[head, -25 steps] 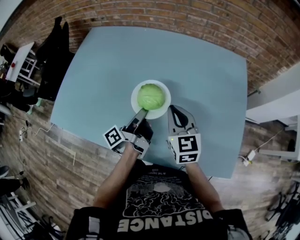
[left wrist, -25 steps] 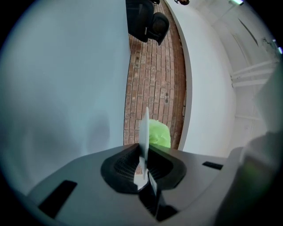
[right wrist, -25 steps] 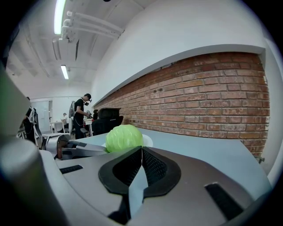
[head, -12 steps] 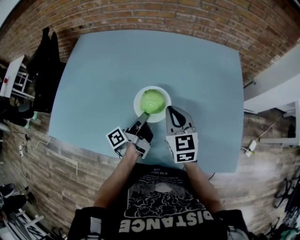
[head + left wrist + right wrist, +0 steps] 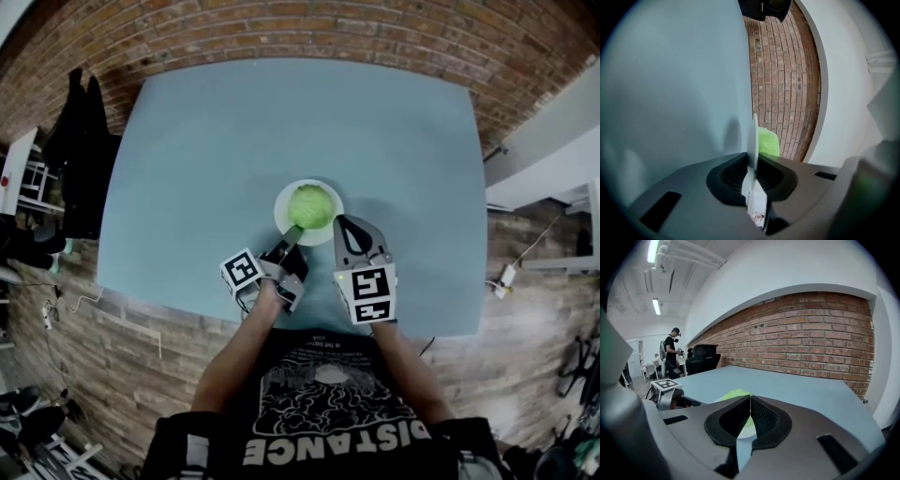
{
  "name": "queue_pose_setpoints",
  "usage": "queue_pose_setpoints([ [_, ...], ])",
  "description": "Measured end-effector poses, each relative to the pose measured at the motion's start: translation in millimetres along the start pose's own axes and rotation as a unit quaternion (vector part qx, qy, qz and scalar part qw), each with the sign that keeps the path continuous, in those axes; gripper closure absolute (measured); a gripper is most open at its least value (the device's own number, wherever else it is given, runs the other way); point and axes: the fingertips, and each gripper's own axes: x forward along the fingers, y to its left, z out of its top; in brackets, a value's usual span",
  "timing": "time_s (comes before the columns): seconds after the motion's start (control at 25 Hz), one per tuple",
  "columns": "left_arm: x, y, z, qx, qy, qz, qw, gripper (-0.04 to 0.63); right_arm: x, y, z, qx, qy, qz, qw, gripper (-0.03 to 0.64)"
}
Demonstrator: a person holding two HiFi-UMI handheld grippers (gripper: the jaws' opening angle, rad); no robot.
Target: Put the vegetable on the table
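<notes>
A green cabbage (image 5: 311,205) sits on a small white plate (image 5: 284,214) near the table's front edge. My left gripper (image 5: 289,242) is shut on the plate's near rim. In the left gripper view the plate's rim (image 5: 752,136) stands edge-on between the closed jaws of the left gripper (image 5: 752,161), with the cabbage (image 5: 768,142) just behind. My right gripper (image 5: 344,223) rests just right of the plate, shut with nothing in it. The right gripper view shows the right gripper (image 5: 749,401) closed and the cabbage (image 5: 733,394) beyond it.
The blue-grey table (image 5: 234,141) lies against a brick wall (image 5: 309,28). Dark chairs with clothing (image 5: 75,159) stand off its left side. A person (image 5: 671,352) stands far off in the right gripper view.
The head view has drifted slightly. Plate, cabbage and both grippers keep their places relative to one another.
</notes>
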Motion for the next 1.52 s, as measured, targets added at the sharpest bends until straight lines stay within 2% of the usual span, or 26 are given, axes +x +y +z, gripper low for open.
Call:
queue_pose_setpoints([
  [0.32,6,19,-6,0.012,0.027,0.043,0.9986,0.561,2,-8,-8,0.01,0.008,-0.008,1.0,0.607],
  [0.76,7,25,-1,0.013,0.029,0.07,0.997,0.56,5,-5,-14,0.018,0.016,-0.001,1.0,0.607],
  [1.08,7,26,2,0.018,0.012,0.105,0.9943,0.56,5,-4,-16,0.021,0.017,0.003,1.0,0.607],
  [1.2,5,31,3,0.021,0.007,0.134,0.9908,0.56,4,-3,-19,0.022,0.018,0.006,1.0,0.607],
  [1.52,2,38,6,0.072,0.028,0.201,0.9765,0.56,7,6,-17,0.02,0.016,0.019,0.999,0.607],
])
